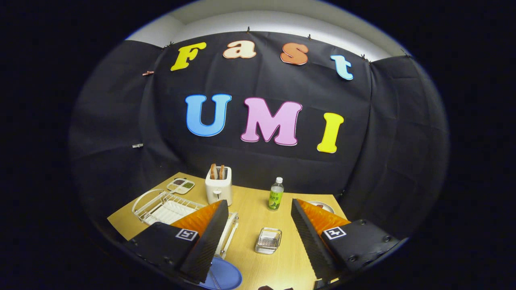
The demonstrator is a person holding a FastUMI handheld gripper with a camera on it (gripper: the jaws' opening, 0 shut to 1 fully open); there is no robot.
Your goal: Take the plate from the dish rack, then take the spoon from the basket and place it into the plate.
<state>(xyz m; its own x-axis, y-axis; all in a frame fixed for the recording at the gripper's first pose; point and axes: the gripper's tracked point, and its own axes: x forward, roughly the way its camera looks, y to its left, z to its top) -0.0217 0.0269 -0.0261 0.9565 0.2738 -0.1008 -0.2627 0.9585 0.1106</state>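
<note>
The gripper (258, 237) hangs spread wide and empty above the table (250, 201), plate (223, 276) lying under its left finger, so I'd drop straight toward the basket (268, 240) just ahead, whose spoon I can't make out.

the light comes from above, where a bright strip of pale wall (282, 24) glows over the dark cloth, and the wooden bench (250, 217) is lit evenly with only soft, short shadows. the fisheye lens bends straight lines strongly toward the rim, and the picture becomes dim and a little blurred there, while the middle stays sharp.
</note>
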